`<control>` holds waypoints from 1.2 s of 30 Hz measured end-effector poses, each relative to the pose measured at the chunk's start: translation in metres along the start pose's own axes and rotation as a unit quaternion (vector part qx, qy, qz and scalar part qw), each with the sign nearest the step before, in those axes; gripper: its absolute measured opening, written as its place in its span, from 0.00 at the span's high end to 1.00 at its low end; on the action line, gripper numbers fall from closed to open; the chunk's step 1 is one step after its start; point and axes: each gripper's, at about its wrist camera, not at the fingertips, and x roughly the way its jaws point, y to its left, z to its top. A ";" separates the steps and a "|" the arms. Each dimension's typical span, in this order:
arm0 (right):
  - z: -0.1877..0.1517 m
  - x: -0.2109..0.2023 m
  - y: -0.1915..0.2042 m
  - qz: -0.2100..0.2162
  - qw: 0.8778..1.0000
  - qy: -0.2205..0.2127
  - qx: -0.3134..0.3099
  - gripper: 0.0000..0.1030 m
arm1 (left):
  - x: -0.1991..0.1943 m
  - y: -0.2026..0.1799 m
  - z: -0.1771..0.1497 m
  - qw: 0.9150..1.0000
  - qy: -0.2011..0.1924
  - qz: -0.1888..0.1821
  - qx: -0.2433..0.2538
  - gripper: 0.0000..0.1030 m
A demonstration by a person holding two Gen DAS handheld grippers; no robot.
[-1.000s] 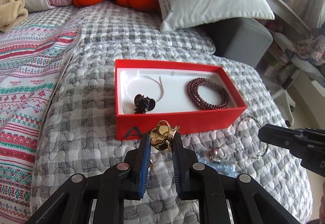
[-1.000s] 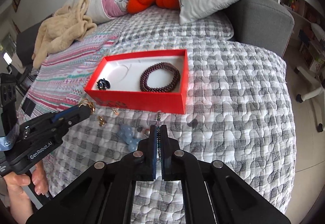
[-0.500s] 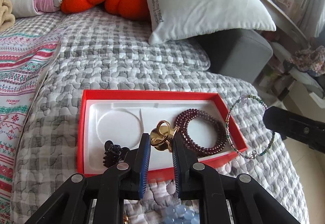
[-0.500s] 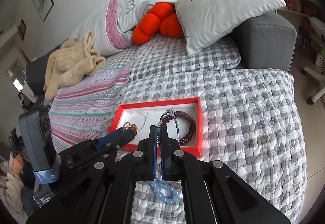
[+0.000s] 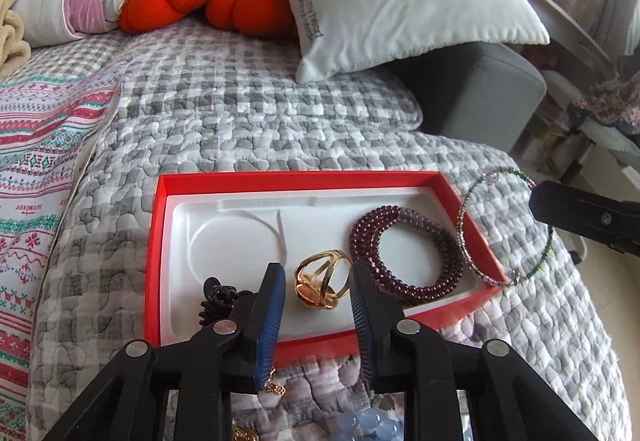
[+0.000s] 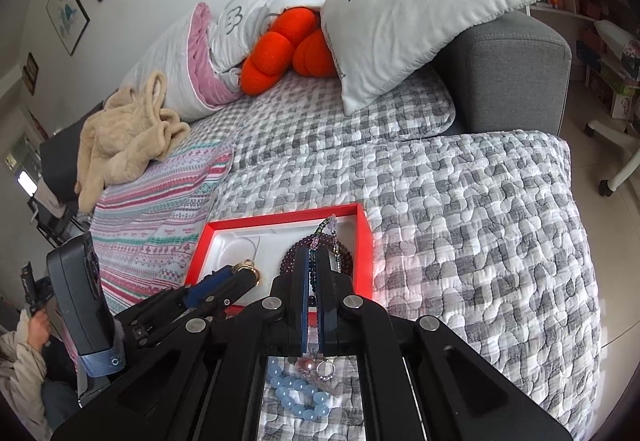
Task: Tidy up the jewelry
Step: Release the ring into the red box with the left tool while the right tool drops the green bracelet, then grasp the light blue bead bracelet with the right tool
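The left gripper [image 5: 318,281] stands over the near part of the red box [image 5: 158,241], and its two fingers are well spread. Between them lies the gold ring [image 5: 320,283], on the white lining, and I see a gap on each side of it, so to my eye the gripper holds nothing. I judge that the ring's step is at its end: it is put inside the box, beside the dark red bead bracelet [image 5: 406,255] and near a small dark hair clip [image 5: 220,299] at the left.

The right gripper [image 6: 314,273] is nearly closed, with only a thin slit between the fingers, and it pinches a thin beaded bangle [image 5: 506,227]. This bangle hangs in the air at the right wall of the box, partly over the rim (from the right camera it looks to be above the bead bracelet, but I cannot tell its exact height).

The next move, I think, asks two things. The left gripper should go straight up and back, without touching the ring or the hair clip. The right one should bring the bangle fully inside the rim before it opens, because the thin hoop could catch on the wall.

On the bed cover [image 6: 480,201], in front of the box, a blue bead bracelet [image 6: 296,393] and some small pieces wait yet.
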 end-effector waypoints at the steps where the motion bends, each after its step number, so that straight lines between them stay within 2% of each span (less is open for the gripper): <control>1: 0.000 -0.001 0.001 0.000 1.000 -0.001 -0.001 0.97 | -0.003 -0.002 -0.001 1.000 0.001 0.000 0.004 0.66; 4: 0.001 -0.002 0.006 0.001 1.000 -0.005 -0.005 0.97 | -0.017 -0.009 -0.008 1.000 -0.006 0.000 0.018 0.60; 6: 0.002 0.000 0.011 0.006 1.000 -0.006 -0.009 0.97 | -0.027 -0.011 -0.013 1.000 -0.010 -0.003 0.028 0.48; 8: 0.003 0.002 0.018 0.012 1.000 -0.007 -0.012 0.97 | -0.034 -0.013 -0.019 0.999 -0.009 -0.001 0.036 0.43; 15: 0.005 0.027 0.040 0.053 0.999 0.003 -0.009 0.97 | -0.044 -0.005 -0.029 0.999 -0.003 0.018 0.047 0.36; 17: 0.004 0.038 0.038 0.050 0.999 0.014 -0.004 0.97 | -0.044 0.000 -0.031 0.999 0.002 0.023 0.040 0.34; 22: 0.003 0.057 0.022 0.013 0.999 0.031 0.008 0.97 | -0.042 0.011 -0.036 0.999 0.013 0.038 0.035 0.29; 30: 0.003 0.059 0.006 0.002 0.999 0.049 0.018 0.95 | -0.036 0.025 -0.038 0.998 0.027 0.060 0.024 0.26; 31: 0.003 0.057 0.005 0.000 0.999 0.049 0.016 0.93 | -0.036 0.028 -0.038 0.997 0.027 0.064 0.020 0.26; 33: 0.003 0.049 0.003 0.000 0.999 0.045 0.016 0.83 | -0.038 0.032 -0.039 0.997 0.023 0.066 0.013 0.21; 35: 0.000 0.040 0.001 0.009 0.999 0.044 0.022 0.66 | -0.041 0.036 -0.039 0.997 0.019 0.071 0.010 0.17; 36: -0.002 0.036 0.000 0.015 0.999 0.043 0.021 0.63 | -0.042 0.037 -0.039 0.997 0.018 0.074 0.011 0.16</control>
